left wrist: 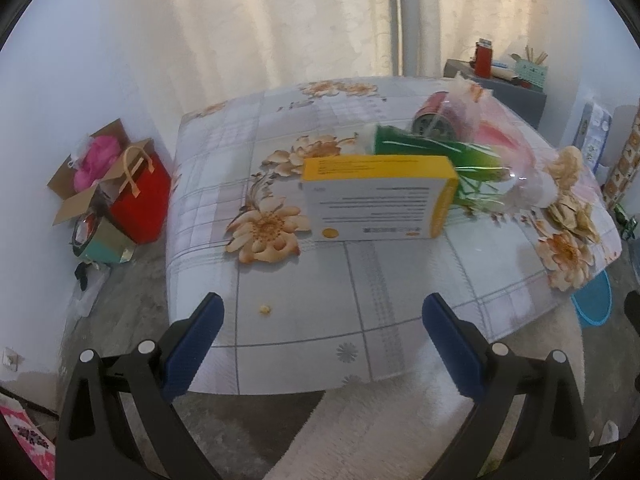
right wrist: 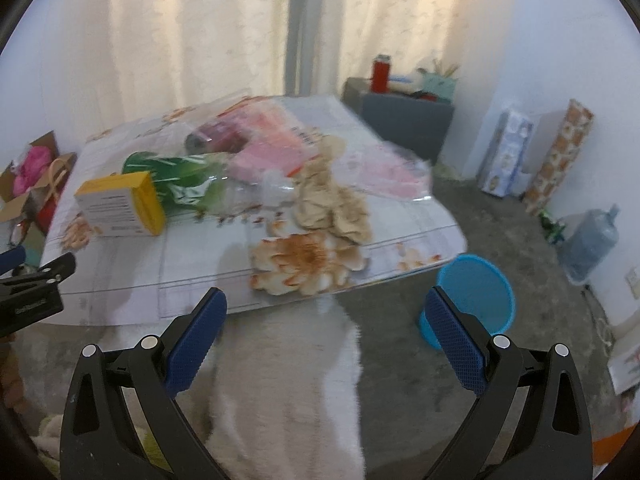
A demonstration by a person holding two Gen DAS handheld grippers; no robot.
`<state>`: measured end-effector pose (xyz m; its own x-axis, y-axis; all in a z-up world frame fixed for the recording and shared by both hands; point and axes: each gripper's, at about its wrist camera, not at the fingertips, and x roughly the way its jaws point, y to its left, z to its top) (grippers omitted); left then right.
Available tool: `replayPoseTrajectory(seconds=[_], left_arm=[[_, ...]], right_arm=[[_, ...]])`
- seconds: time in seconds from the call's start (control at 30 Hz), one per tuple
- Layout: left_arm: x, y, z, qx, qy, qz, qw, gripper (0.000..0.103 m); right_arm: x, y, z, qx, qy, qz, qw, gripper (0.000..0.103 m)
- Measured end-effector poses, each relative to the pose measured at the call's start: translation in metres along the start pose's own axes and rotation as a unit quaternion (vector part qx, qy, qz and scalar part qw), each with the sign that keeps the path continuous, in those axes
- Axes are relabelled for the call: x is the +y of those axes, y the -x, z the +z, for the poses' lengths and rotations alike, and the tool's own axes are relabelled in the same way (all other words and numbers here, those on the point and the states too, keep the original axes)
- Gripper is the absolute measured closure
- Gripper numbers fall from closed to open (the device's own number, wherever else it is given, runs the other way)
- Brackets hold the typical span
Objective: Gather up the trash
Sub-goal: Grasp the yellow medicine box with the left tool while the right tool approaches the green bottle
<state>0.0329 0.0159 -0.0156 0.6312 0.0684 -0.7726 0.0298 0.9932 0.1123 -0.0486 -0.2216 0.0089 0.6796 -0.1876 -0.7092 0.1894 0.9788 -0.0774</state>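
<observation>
Several pieces of trash sit bunched on my flower-print table (left wrist: 304, 280): a yellow-and-white box (left wrist: 380, 198) nearest me, a green plastic bottle (left wrist: 432, 152) lying just behind it, a red can (left wrist: 436, 116) on its side farther back, and crumpled paper (right wrist: 332, 204) by the right edge, with a pink wrapper (right wrist: 264, 156) beside it. A tiny crumb (left wrist: 265, 309) lies alone on the cloth. My left gripper (left wrist: 322, 320) hangs spread wide and empty short of the box. My right gripper (right wrist: 326, 316) is equally spread, holding nothing, off the table's near corner. A blue bin (right wrist: 476, 292) stands on the floor beside that corner.
</observation>
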Motion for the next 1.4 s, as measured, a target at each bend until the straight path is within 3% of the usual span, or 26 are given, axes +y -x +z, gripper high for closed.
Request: replayPoseTrajectory(seconds=[0.17, 0.63, 0.8, 1.07, 1.2, 1.27, 1.33, 1.4], left_arm=[[0.008, -0.01, 0.003, 0.01, 0.009, 0.015, 0.9998, 0.006], [0.024, -0.033, 0.011, 0.032, 0.026, 0.043, 0.9982, 0.006], [0.029, -0.038, 0.012, 0.034, 0.027, 0.037, 0.9984, 0.006], [0.039, -0.039, 0.02, 0.002, 0.023, -0.062, 0.9978, 0.006], [0.055, -0.03, 0.03, -0.062, 0.05, -0.134, 0.9877, 0.006], [0.058, -0.026, 0.039, -0.085, 0.052, -0.154, 0.9831, 0.006], [0.054, -0.027, 0.05, -0.096, 0.026, -0.181, 0.9783, 0.006], [0.043, -0.034, 0.063, -0.089, -0.036, -0.215, 0.9718, 0.006]], right_arm=[[0.014, -0.01, 0.008, 0.017, 0.01, 0.032, 0.999, 0.008], [0.047, -0.031, 0.028, 0.013, 0.08, 0.02, 0.996, 0.008], [0.054, -0.035, 0.032, 0.007, 0.081, 0.041, 0.996, 0.008], [0.067, -0.054, 0.032, 0.017, 0.08, 0.066, 0.994, 0.008], [0.073, -0.071, 0.03, 0.035, 0.066, 0.091, 0.993, 0.008], [0.077, -0.083, 0.029, 0.047, 0.066, 0.102, 0.991, 0.008], [0.08, -0.094, 0.027, 0.06, 0.064, 0.116, 0.989, 0.008], [0.083, -0.105, 0.028, 0.076, 0.06, 0.13, 0.987, 0.008]])
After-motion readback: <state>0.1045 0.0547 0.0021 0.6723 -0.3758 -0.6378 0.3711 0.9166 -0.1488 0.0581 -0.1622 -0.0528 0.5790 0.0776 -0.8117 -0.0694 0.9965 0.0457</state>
